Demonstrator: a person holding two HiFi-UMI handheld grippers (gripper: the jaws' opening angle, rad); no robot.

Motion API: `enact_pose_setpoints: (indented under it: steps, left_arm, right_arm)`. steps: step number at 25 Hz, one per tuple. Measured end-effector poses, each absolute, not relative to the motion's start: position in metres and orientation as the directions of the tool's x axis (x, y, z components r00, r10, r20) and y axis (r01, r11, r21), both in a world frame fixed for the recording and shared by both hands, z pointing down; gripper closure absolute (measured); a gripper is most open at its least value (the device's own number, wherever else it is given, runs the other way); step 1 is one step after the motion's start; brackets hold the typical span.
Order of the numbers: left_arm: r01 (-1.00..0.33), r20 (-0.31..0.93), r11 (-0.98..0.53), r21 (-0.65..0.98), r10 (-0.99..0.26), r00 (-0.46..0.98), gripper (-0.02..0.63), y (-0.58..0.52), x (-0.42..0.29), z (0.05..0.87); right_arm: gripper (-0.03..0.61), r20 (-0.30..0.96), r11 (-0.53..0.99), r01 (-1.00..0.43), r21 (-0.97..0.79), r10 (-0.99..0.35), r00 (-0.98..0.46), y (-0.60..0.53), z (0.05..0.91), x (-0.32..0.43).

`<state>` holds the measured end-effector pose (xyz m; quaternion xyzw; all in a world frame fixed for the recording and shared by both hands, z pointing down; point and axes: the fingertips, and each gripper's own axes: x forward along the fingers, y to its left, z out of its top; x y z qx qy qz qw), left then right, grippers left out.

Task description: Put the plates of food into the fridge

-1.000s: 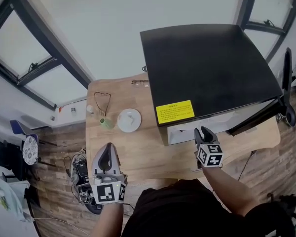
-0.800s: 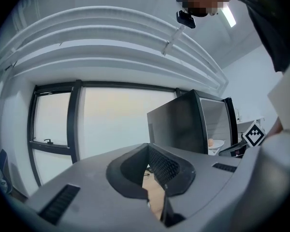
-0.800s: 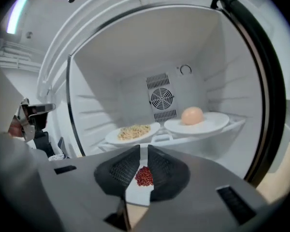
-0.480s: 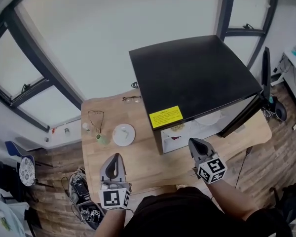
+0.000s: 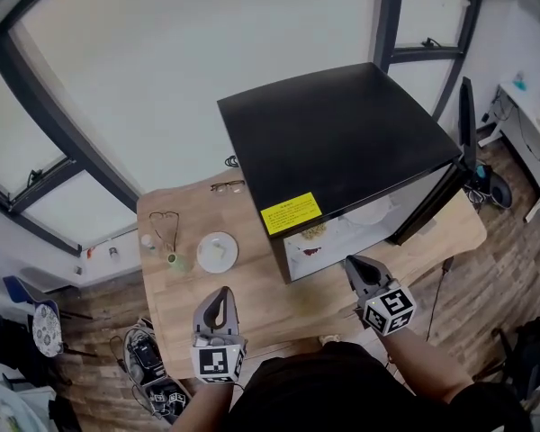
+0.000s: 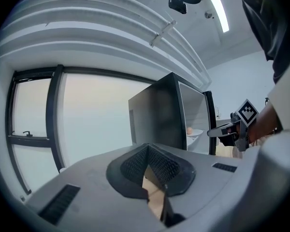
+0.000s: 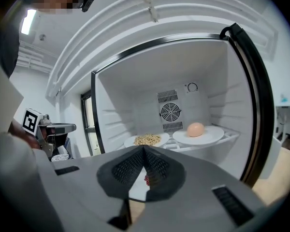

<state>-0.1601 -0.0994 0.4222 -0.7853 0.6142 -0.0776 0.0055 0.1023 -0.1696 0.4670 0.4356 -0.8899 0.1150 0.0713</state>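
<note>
The black fridge (image 5: 337,142) stands on the wooden table with its door (image 5: 427,210) swung open to the right. On its shelf sit a plate of noodles (image 7: 147,139) and a plate with a pale round food (image 7: 197,129); lower down a plate with red food (image 5: 310,251) shows. My right gripper (image 5: 355,268) hovers just in front of the opening, shut and empty. Left of the fridge, my left gripper (image 5: 218,302) is shut with nothing in it. Another white plate (image 5: 217,251) lies on the table further left.
A pair of glasses (image 5: 165,226) and a small green cup (image 5: 175,261) lie beside the white plate, and a second pair of glasses (image 5: 223,186) sits behind the fridge. Cables and gear (image 5: 153,367) clutter the floor at the left.
My right gripper has drawn back from the fridge opening and risen a little. The left gripper has sunk slightly. The fridge interior with its plates has come into the head view.
</note>
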Motion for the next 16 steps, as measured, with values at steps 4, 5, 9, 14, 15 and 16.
enact_pose_setpoints:
  steps: [4, 5, 9, 14, 15, 16]
  left_arm:
    - [-0.959, 0.117, -0.262, -0.113, -0.961, 0.249, 0.611, -0.100, -0.156, 0.421]
    - [-0.959, 0.118, -0.262, -0.110, -0.961, 0.249, 0.611, -0.100, -0.155, 0.421]
    - [-0.958, 0.120, -0.264, -0.108, -0.960, 0.251, 0.611, -0.101, -0.153, 0.419]
    - [-0.954, 0.124, -0.276, -0.121, -0.957, 0.261, 0.611, -0.101, -0.147, 0.419]
    - [-0.953, 0.124, -0.278, -0.121, -0.957, 0.263, 0.611, -0.101, -0.145, 0.419]
    - [-0.953, 0.124, -0.279, -0.121, -0.956, 0.265, 0.611, -0.101, -0.143, 0.419]
  right_arm:
    - [0.557, 0.227, 0.602, -0.784, -0.150, -0.751, -0.620, -0.166, 0.468, 0.096]
    - [0.557, 0.225, 0.605, -0.781, -0.152, -0.749, -0.624, -0.166, 0.468, 0.094]
    - [0.557, 0.226, 0.618, -0.770, -0.158, -0.737, -0.637, -0.164, 0.470, 0.090]
    - [0.557, 0.228, 0.622, -0.766, -0.161, -0.732, -0.642, -0.164, 0.471, 0.093]
    - [0.557, 0.228, 0.622, -0.766, -0.161, -0.732, -0.642, -0.164, 0.471, 0.094]
    - [0.557, 0.227, 0.622, -0.766, -0.161, -0.732, -0.642, -0.164, 0.471, 0.095]
